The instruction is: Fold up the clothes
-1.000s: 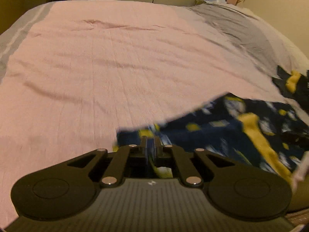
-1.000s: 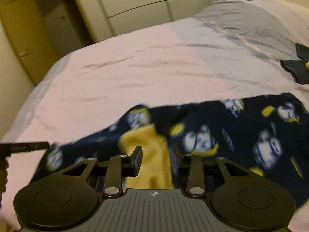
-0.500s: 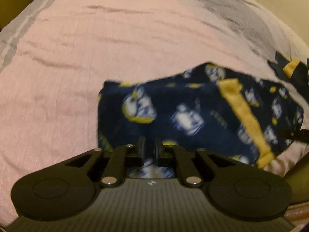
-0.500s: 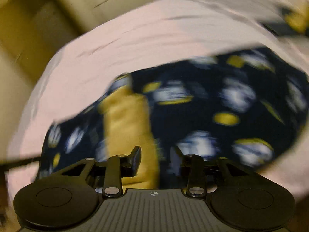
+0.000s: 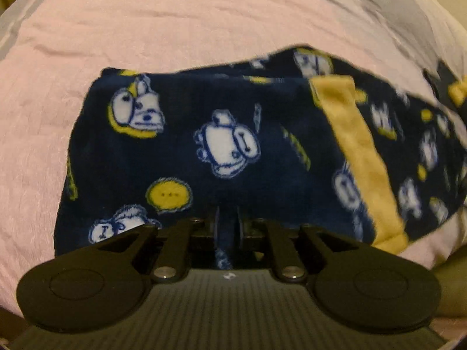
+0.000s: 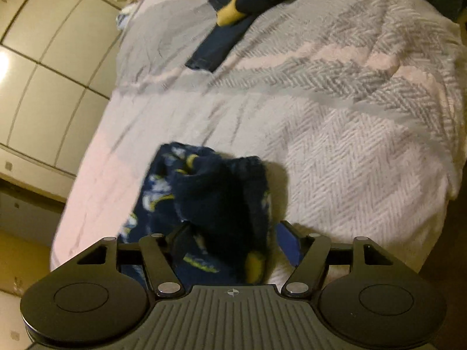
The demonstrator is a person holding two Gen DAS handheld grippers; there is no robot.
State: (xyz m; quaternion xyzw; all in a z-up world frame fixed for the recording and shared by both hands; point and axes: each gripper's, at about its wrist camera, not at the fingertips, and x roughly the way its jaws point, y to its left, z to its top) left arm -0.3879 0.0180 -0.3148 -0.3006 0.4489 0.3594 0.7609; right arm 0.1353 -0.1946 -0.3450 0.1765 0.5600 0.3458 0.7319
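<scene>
The fleece pyjama piece (image 5: 221,145) lies spread on the bed (image 5: 175,23), doubled over so its yellow cuff (image 5: 359,151) runs toward five o'clock. My left tongs (image 5: 226,227) pinch its near hem at six o'clock, keeping the fold taut. My right tongs (image 6: 230,242) stand apart, a bunched end between them.

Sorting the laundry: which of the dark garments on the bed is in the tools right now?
The printed fleece piece with white cartoon figures, pinched by the left tool; the other dark garment lies untouched farther up the bed.
</scene>
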